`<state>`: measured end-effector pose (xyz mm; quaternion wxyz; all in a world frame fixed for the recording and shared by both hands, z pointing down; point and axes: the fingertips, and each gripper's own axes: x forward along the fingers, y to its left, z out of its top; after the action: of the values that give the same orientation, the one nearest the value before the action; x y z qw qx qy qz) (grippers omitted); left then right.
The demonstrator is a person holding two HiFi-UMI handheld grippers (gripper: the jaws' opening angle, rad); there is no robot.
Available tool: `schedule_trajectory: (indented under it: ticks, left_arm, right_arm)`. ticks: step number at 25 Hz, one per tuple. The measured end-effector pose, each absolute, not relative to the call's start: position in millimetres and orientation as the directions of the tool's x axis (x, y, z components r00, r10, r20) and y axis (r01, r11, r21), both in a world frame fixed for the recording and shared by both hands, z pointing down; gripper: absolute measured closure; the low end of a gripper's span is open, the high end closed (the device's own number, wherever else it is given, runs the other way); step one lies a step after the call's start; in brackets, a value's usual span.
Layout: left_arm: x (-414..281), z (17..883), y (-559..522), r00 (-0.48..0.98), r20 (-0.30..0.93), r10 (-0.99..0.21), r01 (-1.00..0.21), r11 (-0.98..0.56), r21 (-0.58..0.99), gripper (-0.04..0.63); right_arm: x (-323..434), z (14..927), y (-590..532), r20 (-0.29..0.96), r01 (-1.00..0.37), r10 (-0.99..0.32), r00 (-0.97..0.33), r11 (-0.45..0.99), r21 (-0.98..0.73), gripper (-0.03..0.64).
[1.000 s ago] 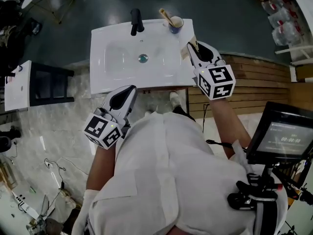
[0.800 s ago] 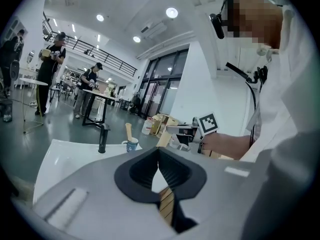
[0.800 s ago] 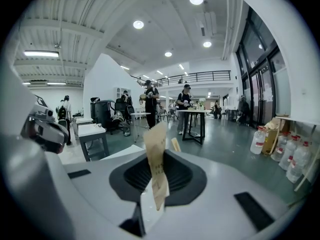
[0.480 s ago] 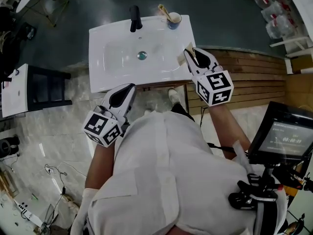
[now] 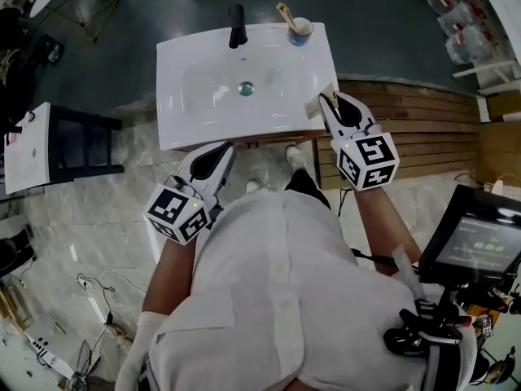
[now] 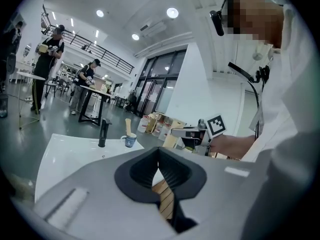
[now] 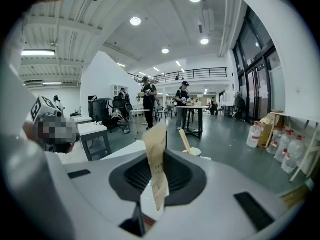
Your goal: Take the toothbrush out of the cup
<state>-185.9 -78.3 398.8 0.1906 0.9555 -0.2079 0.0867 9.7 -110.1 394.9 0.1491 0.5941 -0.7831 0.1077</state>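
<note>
1. head view shows the toothbrush [image 5: 286,15] leaning in a small blue cup [image 5: 301,32] on the back right corner of the white sink [image 5: 195,112], just right of the black tap [image 5: 238,24]. both my tools are well apart from it, by the sink's near edge.
2. my left gripper [image 5: 220,151] has its jaws pressed together with nothing between them.
3. my right gripper [image 5: 330,103] is pinching a tan paper slip [image 7: 156,154], which stands upright between the ribbed black pads with faint print on it. so that side is not free for the brush.
4. the brush handle looks like a pale, flat wooden stick. i judge it light and stiff, with a matt surface that should not slide much in the pads. being thin, it could twist if i catch it on an edge.
5. i would take hold on the bare handle above the cup's rim, flat faces against the pads, and draw it out along its own slant.
6. the cup looks smooth, round and glazed, and probably light. the sink top is hard and glossy, so if the brush drags on the rim the cup could skid or tip.
7. i cannot make out the bristle end, since it sits down inside the cup.
</note>
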Motion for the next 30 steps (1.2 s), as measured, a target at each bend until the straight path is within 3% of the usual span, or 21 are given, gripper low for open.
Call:
schedule_trajectory:
  ticks: [15, 30]
  left_arm:
    - [-168.8, 420.9, -105.8, 0.901, 0.285, -0.328, -0.409, -0.861, 0.304, 0.588]
    - [-33.2, 422.3, -205.7, 0.848, 0.324, -0.419, -0.512, -0.805, 0.3, 0.491]
  right_arm:
    - [25.5, 404.7, -88.1, 0.389, -0.978, -0.901, -0.19, 0.21, 0.009, 0.571]
    - [114.4, 398.6, -121.8, 0.378, -0.958, -0.885, -0.272, 0.286, -0.019, 0.571]
